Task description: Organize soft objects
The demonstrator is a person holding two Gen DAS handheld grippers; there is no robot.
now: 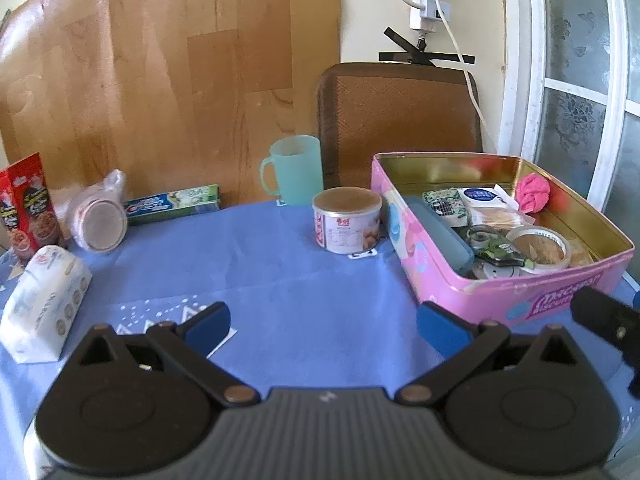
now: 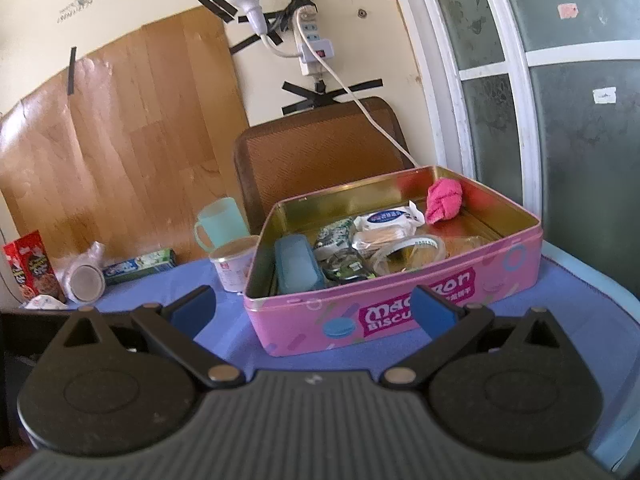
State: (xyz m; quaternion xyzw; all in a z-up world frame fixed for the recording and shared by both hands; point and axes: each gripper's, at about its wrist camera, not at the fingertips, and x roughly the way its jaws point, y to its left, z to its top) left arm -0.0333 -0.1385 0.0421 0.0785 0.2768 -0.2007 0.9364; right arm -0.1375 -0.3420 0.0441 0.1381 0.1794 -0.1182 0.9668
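Both tongs gape wide and hold nothing: the left tongs (image 1: 322,326) hover over the blue-covered tabletop (image 1: 280,280), the right tongs (image 2: 314,314) face the open pink biscuit tin (image 2: 400,316). A soft white tissue pack (image 1: 44,304) lies at the tabletop's left edge; a crumpled pink cloth (image 2: 443,200) sits in the tin's far corner. The likely risks: a squeeze on the tissue pack may crush it or let it slip, and the crowded tin leaves little room, so pressing it in could snag the clear tape roll (image 2: 416,250).

Left tool (image 1: 323,325) and right tool (image 2: 313,309), both spread, empty.
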